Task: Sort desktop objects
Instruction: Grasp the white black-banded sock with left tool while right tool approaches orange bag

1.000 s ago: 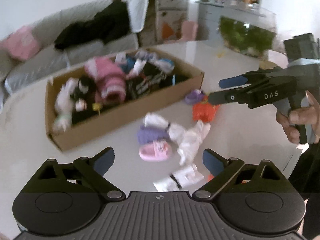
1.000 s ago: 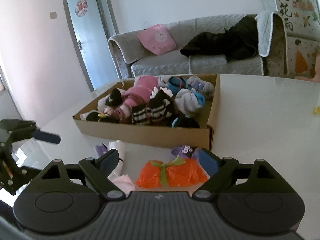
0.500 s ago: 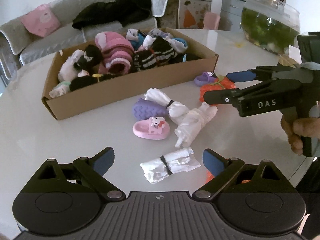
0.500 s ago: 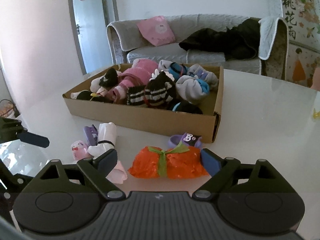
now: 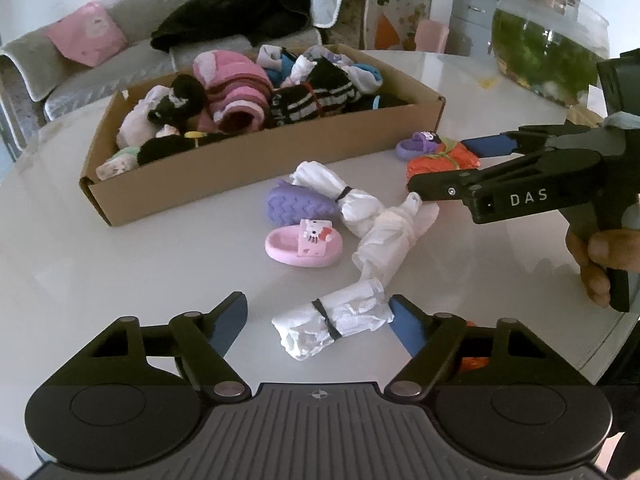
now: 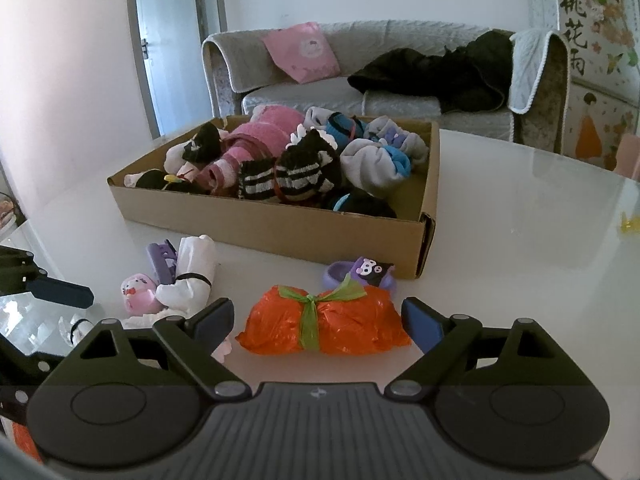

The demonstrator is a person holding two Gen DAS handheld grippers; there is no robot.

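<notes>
Since the earlier frames both grippers had sunk toward the table (image 5: pixel 120 264), and the left gripper (image 5: pixel 316 318) had just been narrowing its jaws around a white roll (image 5: pixel 332 322) bound with a black band. That roll lay low centre in the left view, between the blue pads; the right pad (image 5: pixel 404 326) sat at the roll's end, the left pad (image 5: pixel 230 318) stood clear of it. Jaws still apart, no squeeze visible.

Right gripper (image 6: pixel 316 320) stood wide open with the orange bundle (image 6: pixel 324 322), tied with a green ribbon, between its pads and touched by neither. In the left view it entered from the right edge, held by a hand (image 5: pixel 600 260); white letters "DAS" read on its side.

Other items on the table, mid frame in the left view: two more white rolls (image 5: pixel 388 236), a purple slipper (image 5: pixel 298 204) sole-up, a pink slipper (image 5: pixel 304 242) with a cat-face charm. A small purple slipper (image 6: pixel 360 274) with a dark cartoon charm sat just behind the bundle, at the corner of the box (image 6: pixel 260 226). The box was filled with rolled socks.

Upper right of the right view: a wall poster (image 6: pixel 576 40) with Chinese characters 桃花雨. A red round sticker on the door (image 6: pixel 160 40), upper left; its writing unreadable.
</notes>
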